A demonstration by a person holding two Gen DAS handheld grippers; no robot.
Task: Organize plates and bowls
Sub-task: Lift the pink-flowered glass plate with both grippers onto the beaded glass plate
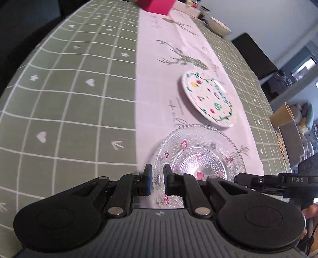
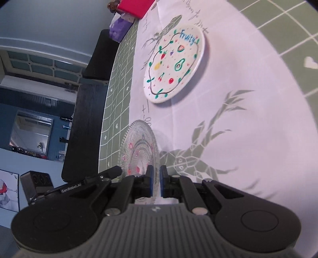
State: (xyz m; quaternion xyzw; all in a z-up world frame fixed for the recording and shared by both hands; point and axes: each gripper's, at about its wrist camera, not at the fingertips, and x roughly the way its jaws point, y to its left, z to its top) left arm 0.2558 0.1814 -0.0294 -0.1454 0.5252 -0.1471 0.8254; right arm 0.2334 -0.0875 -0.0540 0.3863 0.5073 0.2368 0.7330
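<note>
A clear glass plate [image 1: 200, 156] with pink flower and heart marks is held between both grippers over the white table runner. My left gripper [image 1: 158, 181] has its jaws narrowly apart around the plate's near rim. My right gripper [image 2: 155, 181] is shut on the opposite rim of the glass plate [image 2: 139, 150], which shows edge-on and tilted there. A white ceramic plate [image 1: 208, 98] painted with fruit and the word "Fruity" lies flat on the runner just beyond; it also shows in the right wrist view [image 2: 174, 63].
The table has a green checked cloth [image 1: 69, 99] with a white runner [image 1: 159, 79] down its middle. A pink box [image 1: 155, 6] and a white bowl [image 1: 219, 25] stand at the far end. Dark chairs [image 2: 89, 119] stand along the table edge.
</note>
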